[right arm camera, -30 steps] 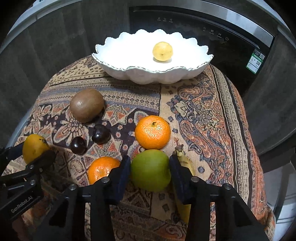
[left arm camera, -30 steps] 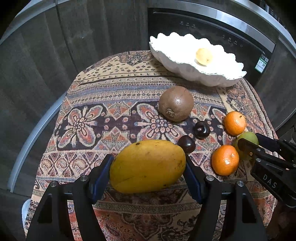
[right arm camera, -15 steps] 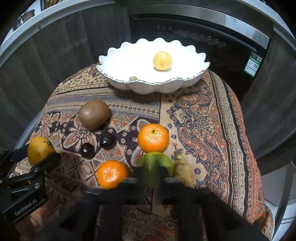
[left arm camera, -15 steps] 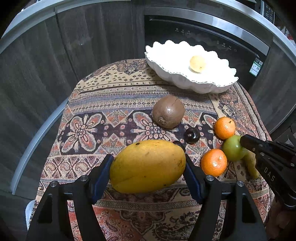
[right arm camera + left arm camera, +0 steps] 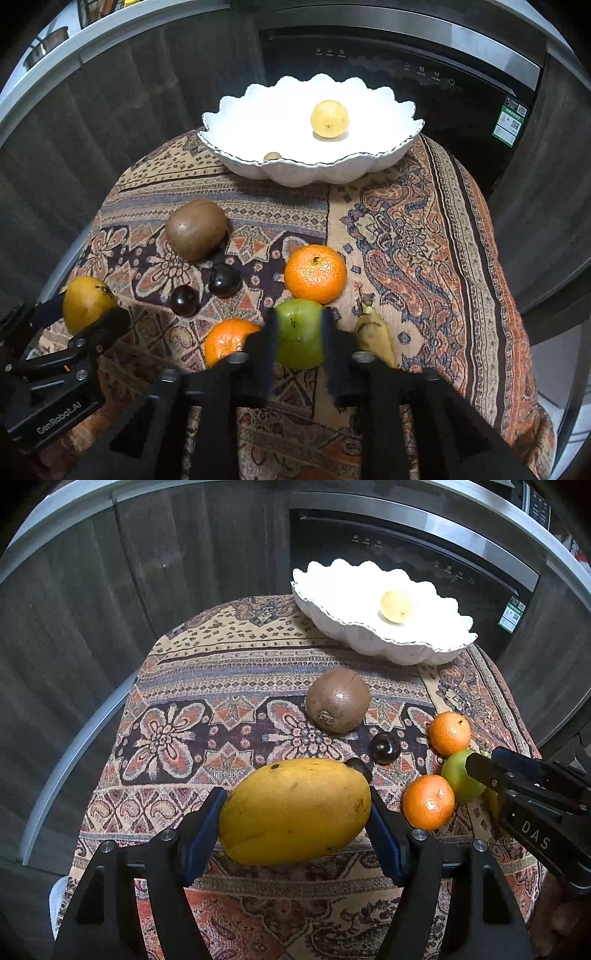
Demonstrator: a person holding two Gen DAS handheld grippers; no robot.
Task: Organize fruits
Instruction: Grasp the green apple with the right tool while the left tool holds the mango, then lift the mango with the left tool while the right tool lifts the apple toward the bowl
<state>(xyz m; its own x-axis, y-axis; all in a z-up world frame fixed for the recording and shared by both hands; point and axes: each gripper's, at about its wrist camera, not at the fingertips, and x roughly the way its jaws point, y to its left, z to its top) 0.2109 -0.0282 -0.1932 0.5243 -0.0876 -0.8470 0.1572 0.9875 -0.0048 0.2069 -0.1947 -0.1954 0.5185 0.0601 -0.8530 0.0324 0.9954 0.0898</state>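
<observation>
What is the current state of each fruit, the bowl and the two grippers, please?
Mango: clamped in the left gripper.
Green apple: between the right gripper's pads, which have just been reopening slightly.
Two oranges: loose on the cloth.
Kiwi: loose on the cloth.
Banana: lying beside the apple.
White bowl: holds a yellow fruit.
</observation>
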